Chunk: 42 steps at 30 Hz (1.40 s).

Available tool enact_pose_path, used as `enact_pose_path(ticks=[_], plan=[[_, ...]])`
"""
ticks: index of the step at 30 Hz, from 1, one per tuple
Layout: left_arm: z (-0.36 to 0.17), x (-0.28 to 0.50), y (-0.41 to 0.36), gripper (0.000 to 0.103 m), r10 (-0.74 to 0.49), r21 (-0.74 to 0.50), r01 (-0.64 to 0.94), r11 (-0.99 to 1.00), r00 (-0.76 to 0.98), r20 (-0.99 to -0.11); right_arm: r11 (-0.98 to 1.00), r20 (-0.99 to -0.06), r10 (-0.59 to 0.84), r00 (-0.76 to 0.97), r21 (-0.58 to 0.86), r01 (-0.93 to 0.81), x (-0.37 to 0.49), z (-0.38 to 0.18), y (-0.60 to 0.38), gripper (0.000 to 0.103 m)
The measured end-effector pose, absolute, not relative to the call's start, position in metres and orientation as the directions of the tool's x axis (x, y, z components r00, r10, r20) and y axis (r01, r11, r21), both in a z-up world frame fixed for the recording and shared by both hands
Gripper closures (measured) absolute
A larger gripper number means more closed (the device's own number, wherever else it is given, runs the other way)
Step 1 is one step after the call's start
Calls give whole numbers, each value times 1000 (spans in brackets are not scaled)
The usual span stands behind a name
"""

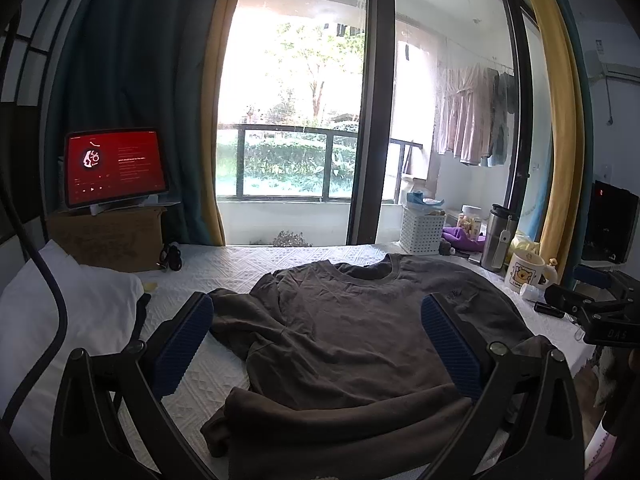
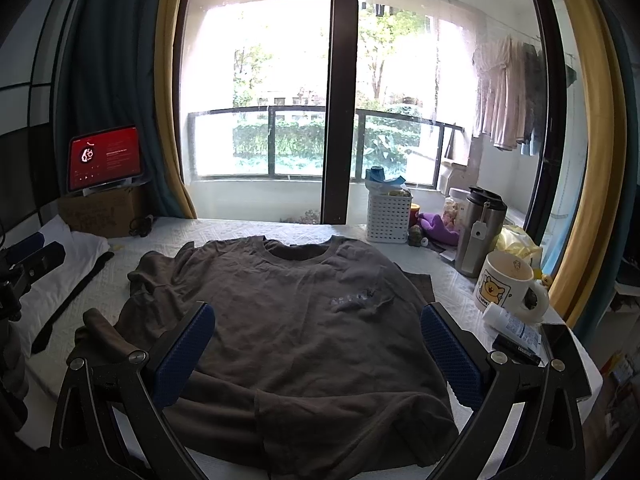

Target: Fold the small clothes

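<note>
Both the left gripper [image 1: 318, 344] and right gripper [image 2: 318, 350] gape wide, empty, above the brown T-shirt [image 2: 304, 312]; only the right view shows its chest print [image 2: 354, 300] clearly.

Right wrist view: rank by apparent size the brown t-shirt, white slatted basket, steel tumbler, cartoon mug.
1. Brown cotton t-shirt, by far largest.
2. White slatted plastic basket and tall stainless steel tumbler: look alike, unranked.
3. White ceramic cartoon mug, closer to the camera, so unsure.

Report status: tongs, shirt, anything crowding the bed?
Both tongs, left and right, open, empty, above the shirt. Shirt spread face up, hem rumpled, unfolded. Mug and flask close on right edge.
</note>
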<state>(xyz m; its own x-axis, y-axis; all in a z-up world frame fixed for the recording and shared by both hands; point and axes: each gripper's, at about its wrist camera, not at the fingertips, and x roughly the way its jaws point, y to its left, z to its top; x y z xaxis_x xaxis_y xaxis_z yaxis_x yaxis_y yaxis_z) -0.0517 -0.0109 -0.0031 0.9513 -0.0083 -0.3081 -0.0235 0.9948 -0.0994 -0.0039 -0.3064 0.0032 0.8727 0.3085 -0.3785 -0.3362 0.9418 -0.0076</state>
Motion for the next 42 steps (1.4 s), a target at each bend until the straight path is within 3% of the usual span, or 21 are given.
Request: enact_pose_path(ticks=[17,42], plan=[[-16,-17,-24,1,-24,-83,-8,997,923,-383,946,-447,297,844,16,-325,32,-18,-311,0],[-23,85,-44,1,-19,-74,-22,997,857,-516,950,-548,286,786,56,-307,149,-30,-355,0]])
